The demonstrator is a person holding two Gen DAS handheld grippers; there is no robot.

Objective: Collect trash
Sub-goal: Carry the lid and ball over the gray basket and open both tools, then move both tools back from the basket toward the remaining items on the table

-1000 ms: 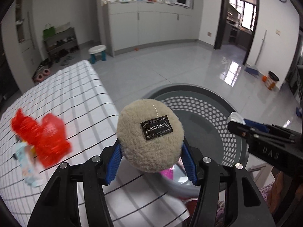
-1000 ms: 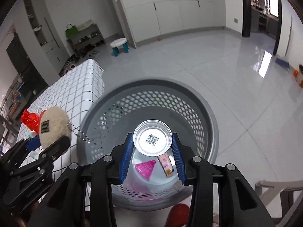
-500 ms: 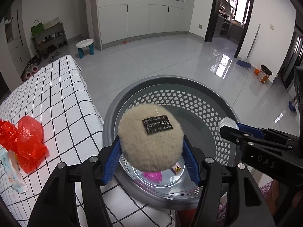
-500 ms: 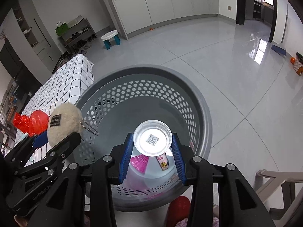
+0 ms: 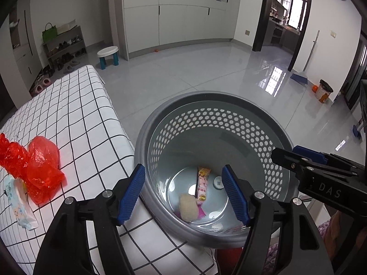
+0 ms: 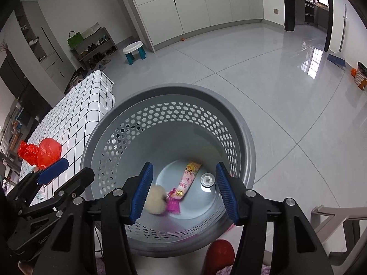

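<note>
Both grippers hang over a grey perforated basket (image 5: 206,105) (image 6: 243,137) on the floor. My left gripper (image 5: 183,192) has its jaws opening, nothing between them. The jaws of my right gripper (image 6: 183,192) are opening too, and they are empty. On the basket's bottom lie a beige fluffy ball (image 5: 188,208) (image 6: 156,200), a clear plastic cup (image 5: 218,182) (image 6: 207,180), a pink snack wrapper (image 5: 202,184) (image 6: 189,180) and a magenta scrap (image 6: 173,202). A red plastic bag (image 5: 36,165) (image 6: 41,152) and a white wipes packet (image 5: 18,202) rest on the checked table (image 5: 75,119).
The checked table (image 6: 75,112) touches the basket's left side. Glossy grey floor spreads beyond the basket. A small white stool (image 5: 107,57), a shoe rack (image 5: 64,45), cabinets (image 5: 179,23) and a small bin (image 5: 323,90) stand far off. A beige chair edge (image 6: 339,215) shows at lower right.
Both grippers opened. The fluffy ball dropped from the left one and the clear cup from the right one; both now lie at the basket's bottom.
</note>
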